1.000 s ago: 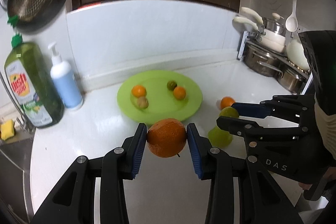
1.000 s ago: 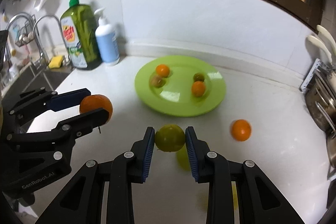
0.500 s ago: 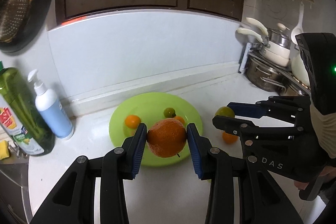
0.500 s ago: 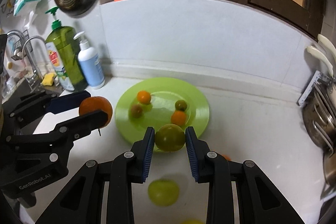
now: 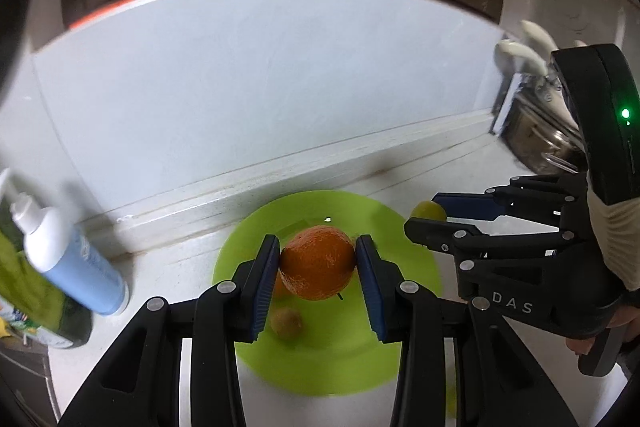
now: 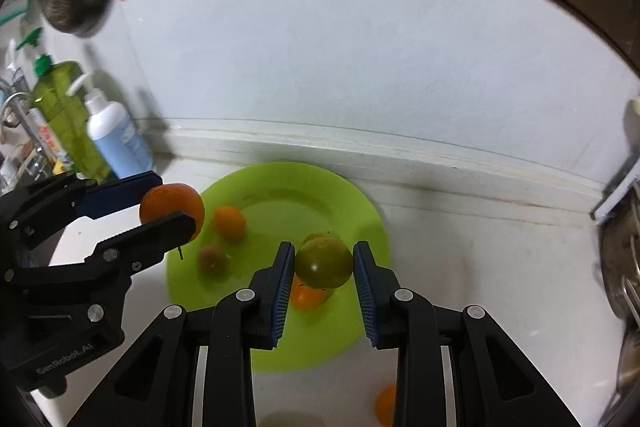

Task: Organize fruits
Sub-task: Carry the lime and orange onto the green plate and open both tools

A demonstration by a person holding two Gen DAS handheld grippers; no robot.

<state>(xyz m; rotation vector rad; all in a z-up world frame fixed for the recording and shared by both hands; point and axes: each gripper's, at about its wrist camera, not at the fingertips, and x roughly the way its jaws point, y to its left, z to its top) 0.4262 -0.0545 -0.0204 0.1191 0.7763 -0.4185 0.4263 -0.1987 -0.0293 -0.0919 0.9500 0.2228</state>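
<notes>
The far half of the green plate (image 6: pixel 344 195) lies bare, with open counter (image 6: pixel 480 251) to its right. On its near-left part sit a small orange (image 6: pixel 229 223) and a brown fruit (image 6: pixel 212 259), with another orange (image 6: pixel 306 297) near the middle. A blue-white pump bottle (image 5: pixel 76 259) and green bottle (image 6: pixel 64 119) crowd the left; pots (image 6: pixel 624 267) block the right. The wall (image 5: pixel 240 99) closes the back.

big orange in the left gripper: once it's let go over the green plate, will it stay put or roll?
Likely rolls a little: the big orange is round, and the green plate looks shallow and smooth. It probably stays firm, since it shows no dent in the left gripper. It could nudge the small fruits on the plate.
</notes>
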